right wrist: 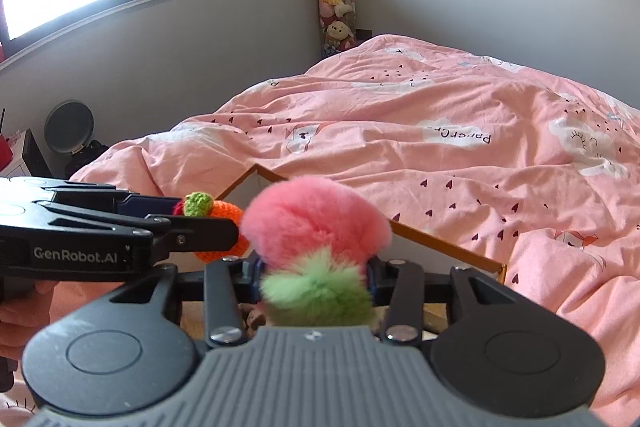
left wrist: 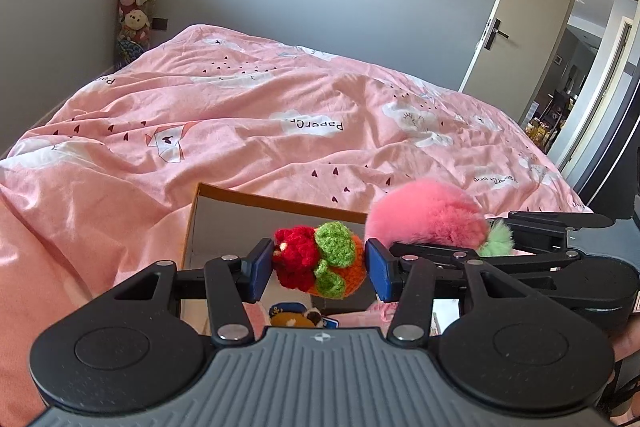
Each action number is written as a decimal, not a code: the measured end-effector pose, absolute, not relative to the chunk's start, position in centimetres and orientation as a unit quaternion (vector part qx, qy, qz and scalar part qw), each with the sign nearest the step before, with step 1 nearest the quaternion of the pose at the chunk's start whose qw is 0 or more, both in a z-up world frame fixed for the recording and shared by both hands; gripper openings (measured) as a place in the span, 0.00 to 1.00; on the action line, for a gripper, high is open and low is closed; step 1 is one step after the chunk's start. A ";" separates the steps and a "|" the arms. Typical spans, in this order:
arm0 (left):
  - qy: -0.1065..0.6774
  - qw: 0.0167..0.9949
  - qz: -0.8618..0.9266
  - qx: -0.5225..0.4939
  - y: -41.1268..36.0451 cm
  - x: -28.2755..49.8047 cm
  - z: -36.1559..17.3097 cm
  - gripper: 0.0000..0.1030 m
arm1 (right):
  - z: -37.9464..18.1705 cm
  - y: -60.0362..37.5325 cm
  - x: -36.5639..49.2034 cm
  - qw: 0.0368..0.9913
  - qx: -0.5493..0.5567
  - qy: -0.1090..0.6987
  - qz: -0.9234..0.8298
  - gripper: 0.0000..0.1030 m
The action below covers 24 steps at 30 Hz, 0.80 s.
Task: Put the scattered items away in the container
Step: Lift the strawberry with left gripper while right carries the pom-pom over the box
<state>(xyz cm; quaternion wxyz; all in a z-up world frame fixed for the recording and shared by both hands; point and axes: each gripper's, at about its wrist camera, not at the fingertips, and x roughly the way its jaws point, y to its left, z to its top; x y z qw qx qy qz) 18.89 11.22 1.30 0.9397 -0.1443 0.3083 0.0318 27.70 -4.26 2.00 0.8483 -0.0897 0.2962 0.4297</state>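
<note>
While both grippers hang over the box (left wrist: 276, 205), each carries one toy. The left gripper (left wrist: 318, 269) has its jaws about half apart, with the blue pads (left wrist: 262, 265) pressed on either side of a crochet toy (left wrist: 316, 263) of red, green and orange yarn. The right gripper (right wrist: 316, 273) has its jaws parted to a similar width and clamps a pink plush (right wrist: 316, 223) with a green tuft at its near end; the pads are largely hidden by the fur, so contact is judged from the way the plush sits between them.

Both toys sit above the box opening, the crochet toy just left of the pink plush. From the left wrist view, the right gripper enters from the right side, its plush just beside the crochet toy.

The box is open-topped, white inside with a brown rim, and rests on the pink quilt (left wrist: 248, 115). Inside it, below the left gripper, lies a small figure (left wrist: 294, 315), possibly a bear in a blue cap.
</note>
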 end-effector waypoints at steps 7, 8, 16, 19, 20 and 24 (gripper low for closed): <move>0.310 0.941 0.042 -0.131 13.4 21.5 1.3 0.56 | 1.3 -2.3 30.5 0.849 -0.064 0.297 0.433 0.45; 0.315 0.940 0.043 -0.127 13.5 21.9 1.0 0.56 | 0.9 -2.0 31.0 0.849 -0.062 0.300 0.431 0.45; 0.352 0.929 0.062 -0.090 13.4 23.9 -2.2 0.56 | -4.0 0.0 34.5 0.815 -0.034 0.365 0.449 0.46; 0.369 0.924 0.074 -0.060 13.0 24.4 -3.2 0.56 | -5.9 0.8 35.6 0.799 -0.021 0.402 0.447 0.46; 0.374 0.923 0.078 -0.050 12.8 24.5 -3.5 0.56 | -6.5 1.0 35.9 0.794 -0.016 0.413 0.445 0.46; 0.387 0.917 0.094 -0.007 12.1 24.9 -4.6 0.56 | -8.1 1.7 36.4 0.782 -0.009 0.443 0.439 0.46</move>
